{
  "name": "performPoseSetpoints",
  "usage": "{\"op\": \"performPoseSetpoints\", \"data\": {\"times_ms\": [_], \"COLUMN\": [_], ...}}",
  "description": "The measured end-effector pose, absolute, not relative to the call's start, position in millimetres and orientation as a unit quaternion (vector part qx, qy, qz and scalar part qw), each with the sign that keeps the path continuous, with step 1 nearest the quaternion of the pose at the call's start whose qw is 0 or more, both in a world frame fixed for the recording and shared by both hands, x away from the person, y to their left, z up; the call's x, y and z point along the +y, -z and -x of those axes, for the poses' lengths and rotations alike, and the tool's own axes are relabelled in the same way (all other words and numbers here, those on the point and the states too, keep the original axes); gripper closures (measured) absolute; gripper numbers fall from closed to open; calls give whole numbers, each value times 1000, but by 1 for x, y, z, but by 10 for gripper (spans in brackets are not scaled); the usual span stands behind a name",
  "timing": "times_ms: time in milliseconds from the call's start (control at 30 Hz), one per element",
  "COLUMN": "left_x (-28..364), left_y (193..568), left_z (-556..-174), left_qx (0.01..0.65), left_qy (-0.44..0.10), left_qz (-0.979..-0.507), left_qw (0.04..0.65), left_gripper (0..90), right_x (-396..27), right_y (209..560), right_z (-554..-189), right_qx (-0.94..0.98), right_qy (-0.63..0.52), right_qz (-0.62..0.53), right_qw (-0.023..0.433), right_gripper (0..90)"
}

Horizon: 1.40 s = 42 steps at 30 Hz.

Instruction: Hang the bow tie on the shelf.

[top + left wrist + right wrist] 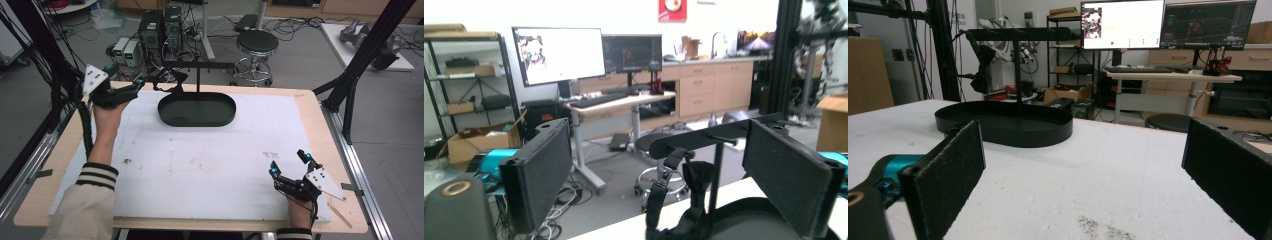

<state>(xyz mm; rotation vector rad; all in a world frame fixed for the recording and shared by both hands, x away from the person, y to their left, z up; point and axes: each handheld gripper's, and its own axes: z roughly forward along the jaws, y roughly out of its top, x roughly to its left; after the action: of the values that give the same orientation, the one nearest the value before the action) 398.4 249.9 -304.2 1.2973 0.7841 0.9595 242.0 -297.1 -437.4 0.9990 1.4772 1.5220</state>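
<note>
The left gripper (131, 89) and right gripper (289, 163) are black skeletal frames with teal tips at the jaw ends. Each carries a grey three-cornered plate (93, 78) dotted with small holes. Their jaws wear flat black textured pads (952, 172). A ribbed black cable (88, 127) trails down. The sleeve (82, 205) is cream with dark striped cuffs.

A black bow tie (176, 80) hangs from the stand (198, 65) above the oval tray (197, 109).

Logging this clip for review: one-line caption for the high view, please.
Left claw open near the bow tie hanging on the black tray stand; right claw open at the white mat's near corner.
</note>
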Motion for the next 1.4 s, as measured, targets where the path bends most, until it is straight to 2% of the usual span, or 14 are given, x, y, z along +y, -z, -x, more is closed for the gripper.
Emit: {"op": "performPoseSetpoints", "data": {"times_ms": [33,67,200,267,400,600,733,967,1400], "left_x": [250,258,270,273,290,312,327,328,335], "left_y": [304,305,314,317,339,376,395,416,420], "left_z": [-398,-379,-342,-334,-292,-258,-251,-246,-246], "left_qx": [342,337,325,324,332,362,396,410,411], "left_qy": [-418,-416,-394,-395,-426,-436,-420,-418,-419], "left_qz": [-565,-558,-548,-553,-559,-553,-538,-570,-563], "left_qw": [624,635,662,658,629,611,614,576,582], "left_gripper": [124,124,124,125,125,125,125,126,126], "right_x": [-298,-298,-303,-304,-305,-307,-307,-303,-302], "right_y": [437,437,436,436,436,435,435,433,433], "right_z": [-242,-241,-239,-238,-237,-237,-236,-237,-235], "right_qx": [579,578,568,565,560,561,561,570,570], "right_qy": [-598,-599,-603,-602,-601,-597,-594,-581,-582], "right_qz": [-392,-394,-400,-402,-410,-409,-411,-413,-416], "right_qw": [391,389,393,395,396,402,404,408,405], "right_gripper": [27,27,27,27,27,27,26,27,27]}}
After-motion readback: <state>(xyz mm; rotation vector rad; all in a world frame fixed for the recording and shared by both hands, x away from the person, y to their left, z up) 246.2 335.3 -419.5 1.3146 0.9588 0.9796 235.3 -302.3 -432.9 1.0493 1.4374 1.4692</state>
